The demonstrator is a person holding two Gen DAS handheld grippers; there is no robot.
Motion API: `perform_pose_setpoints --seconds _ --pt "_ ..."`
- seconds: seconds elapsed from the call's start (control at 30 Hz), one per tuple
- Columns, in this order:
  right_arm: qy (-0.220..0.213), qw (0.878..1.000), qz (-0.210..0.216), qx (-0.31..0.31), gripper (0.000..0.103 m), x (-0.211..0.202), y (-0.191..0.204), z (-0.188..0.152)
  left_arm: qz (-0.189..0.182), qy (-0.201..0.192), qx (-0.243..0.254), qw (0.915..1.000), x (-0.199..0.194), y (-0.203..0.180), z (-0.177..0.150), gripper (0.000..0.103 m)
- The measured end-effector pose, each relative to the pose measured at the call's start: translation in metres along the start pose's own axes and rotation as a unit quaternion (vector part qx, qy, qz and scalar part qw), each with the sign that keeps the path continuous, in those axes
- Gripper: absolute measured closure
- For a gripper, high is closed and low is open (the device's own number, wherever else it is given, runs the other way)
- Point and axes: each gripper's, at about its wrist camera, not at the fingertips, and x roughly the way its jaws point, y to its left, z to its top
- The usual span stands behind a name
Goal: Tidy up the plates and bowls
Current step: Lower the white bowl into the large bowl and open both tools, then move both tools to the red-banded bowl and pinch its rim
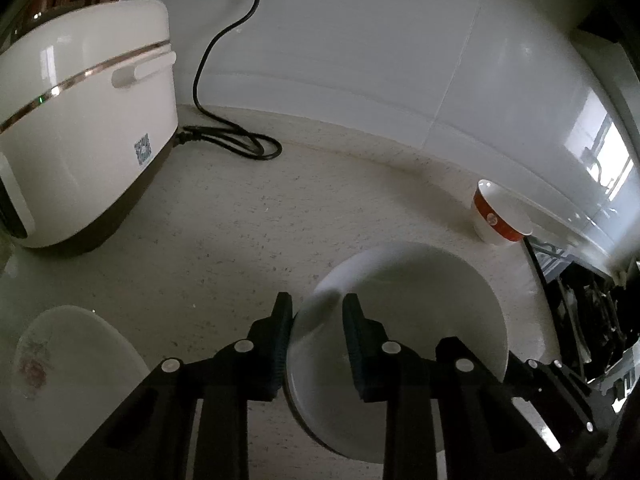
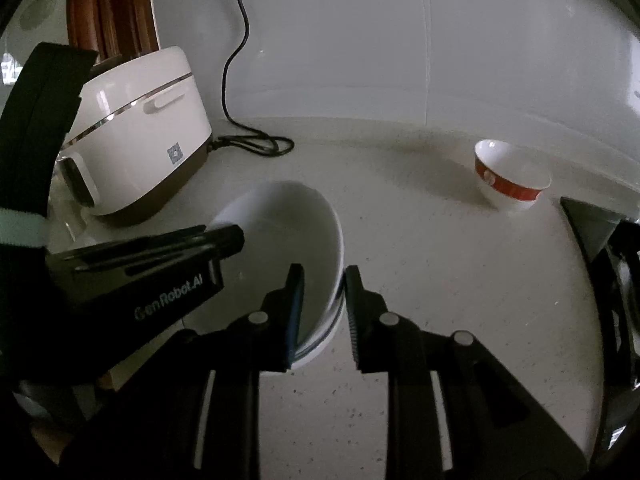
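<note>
Dim, fisheye-warped views with dark corners; window glare on the right wall tiles (image 1: 600, 152).

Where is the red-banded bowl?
The red-banded bowl stands upright, alone, at the right rear of the counter near the wall, beyond the white bowl.

Black tongs (image 1: 316, 344), round silver screws

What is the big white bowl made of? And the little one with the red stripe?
The big white bowl looks like glazed ceramic: smooth, plain white, with a soft shine. The little bowl with the red band is probably glazed ceramic too; its inside is glossy white. Hard plastic cannot be ruled out for either.
</note>
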Motion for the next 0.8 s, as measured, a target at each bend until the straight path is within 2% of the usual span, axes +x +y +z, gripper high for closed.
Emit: perform_pose_setpoints --seconds 0.13,0.2,0.27,0.33,0.4,0.47,0.53,0.6,0.67,0.8 --pt "0.011 1.000 0.008 -0.004 0.075 0.008 0.001 0.000 -0.007 -0.003 -0.013 0.9999 -0.001 0.003 0.002 0.076" --pt "0.006 1.000 0.011 -0.007 0.063 0.007 0.002 0.001 -0.020 -0.009 -0.026 0.9994 -0.004 0.007 0.003 0.076" --pt "0.001 1.000 0.028 0.006 0.056 0.006 -0.002 0.002 -0.024 -0.015 -0.032 0.9991 -0.007 0.008 0.004 0.074" --pt "-0.017 0.998 0.051 0.038 0.046 0.000 -0.013 0.004 -0.030 -0.022 -0.040 0.9985 -0.009 0.010 0.004 0.068" --pt "-0.027 0.996 0.062 0.065 0.045 -0.004 -0.025 0.007 -0.039 -0.034 -0.046 0.9976 -0.014 0.010 0.006 0.044" --pt "-0.030 0.993 0.070 0.087 0.045 -0.004 -0.035 0.009 -0.030 -0.049 -0.038 0.9976 -0.019 0.006 0.006 0.036" --pt "-0.029 0.993 0.067 0.097 0.045 -0.003 -0.040 0.010 -0.037 -0.061 -0.032 0.9969 -0.023 0.002 0.005 0.033" --pt "-0.028 0.992 0.065 0.107 0.045 -0.004 -0.045 0.009 -0.050 -0.076 -0.025 0.9955 -0.028 -0.003 0.005 0.024" --pt "-0.023 0.990 0.069 0.117 0.045 -0.002 -0.050 0.011 -0.058 -0.089 -0.013 0.9943 -0.033 -0.012 0.004 0.019" --pt "-0.023 0.986 0.059 0.152 0.042 -0.001 -0.072 0.013 -0.080 -0.125 0.013 0.9889 -0.045 -0.031 0.000 0.018"
